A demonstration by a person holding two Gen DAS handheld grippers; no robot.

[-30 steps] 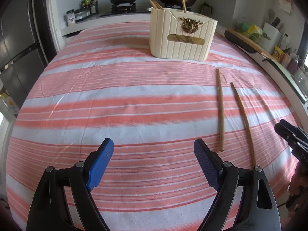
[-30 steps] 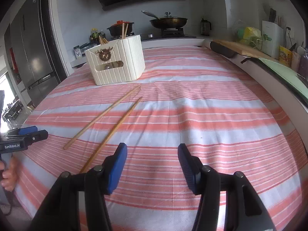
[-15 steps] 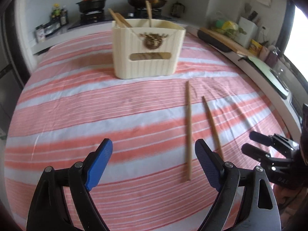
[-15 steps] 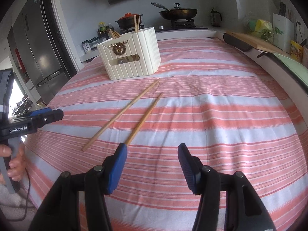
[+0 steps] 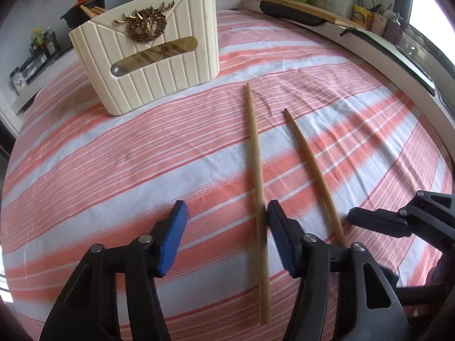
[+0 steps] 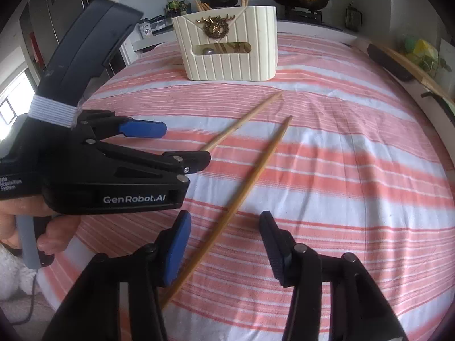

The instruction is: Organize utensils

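Two wooden chopsticks lie on the striped cloth. In the left wrist view the left chopstick (image 5: 257, 159) runs between my open left gripper's (image 5: 226, 221) fingers, close to the right finger (image 5: 280, 236). The right chopstick (image 5: 312, 170) lies just outside it. In the right wrist view the right chopstick (image 6: 241, 196) passes between my open right gripper's (image 6: 224, 233) fingers; the left chopstick (image 6: 244, 120) disappears behind the left gripper's body (image 6: 113, 167). The cream utensil holder (image 5: 148, 48) with a gold deer emblem stands at the back, holding several chopsticks; it also shows in the right wrist view (image 6: 230, 42).
The red-and-white striped cloth (image 5: 113, 156) covers the table. A counter with a cutting board (image 5: 301, 11) and packets runs along the right. A stove with pots (image 6: 298, 0) and a fridge (image 6: 57, 14) stand behind the table.
Both grippers have moved forward and down to the chopsticks. The left gripper now straddles the left chopstick, the right gripper the right one. Both stay open.
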